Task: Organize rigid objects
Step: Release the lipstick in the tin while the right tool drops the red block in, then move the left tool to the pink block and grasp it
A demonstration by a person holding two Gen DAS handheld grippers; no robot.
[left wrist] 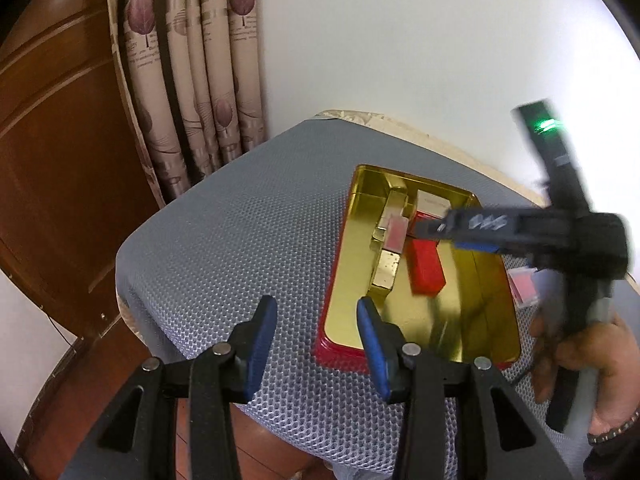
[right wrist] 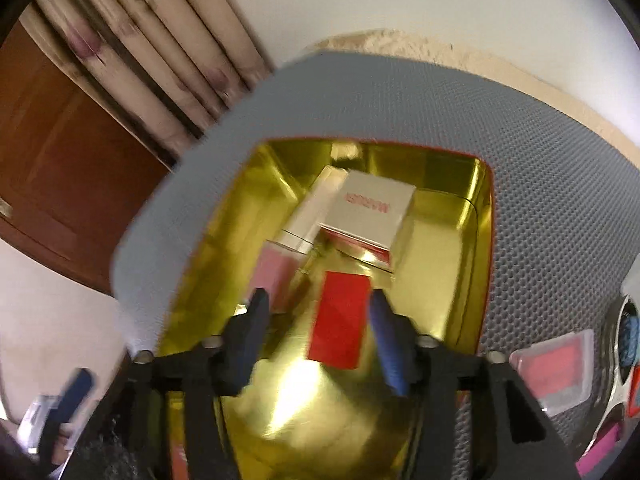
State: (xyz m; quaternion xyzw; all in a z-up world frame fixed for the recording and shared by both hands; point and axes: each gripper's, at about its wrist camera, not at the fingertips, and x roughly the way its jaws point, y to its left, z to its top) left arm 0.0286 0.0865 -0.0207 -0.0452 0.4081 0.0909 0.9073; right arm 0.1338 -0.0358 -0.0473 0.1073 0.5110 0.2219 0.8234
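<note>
**Tin half filled, both grippers over the mat**

Left wrist view: left gripper [left wrist: 318,332] poised over grey mesh mat [left wrist: 224,240], blue-padded fingers [left wrist: 260,344] spread wide, nothing between them, right finger just at near left corner of gold tin [left wrist: 344,280]. Inside tin: red box [left wrist: 426,270] lying flat near the middle, long gold box [left wrist: 390,236] beside it on the left, silver box [left wrist: 432,202] toward the far end. Right gripper [left wrist: 424,226] reaching in from the right above the red box, blurred; jaw state not readable here. Hand [left wrist: 592,364] gripping its handle at right. Curtain [left wrist: 200,80] and wooden door [left wrist: 56,160] behind.

Right wrist view: right gripper [right wrist: 316,328] directly above tin interior [right wrist: 440,280], fingers [right wrist: 384,340] parted on either side of red box [right wrist: 342,320], which seems to lie loose on the tin floor rather than pinched. Silver box [right wrist: 372,210] beyond, resting tilted on a red-edged item; pale pink-ended long box [right wrist: 304,220] to its left. Clear case with red contents [right wrist: 554,368] on the mat, right of the tin.
</note>
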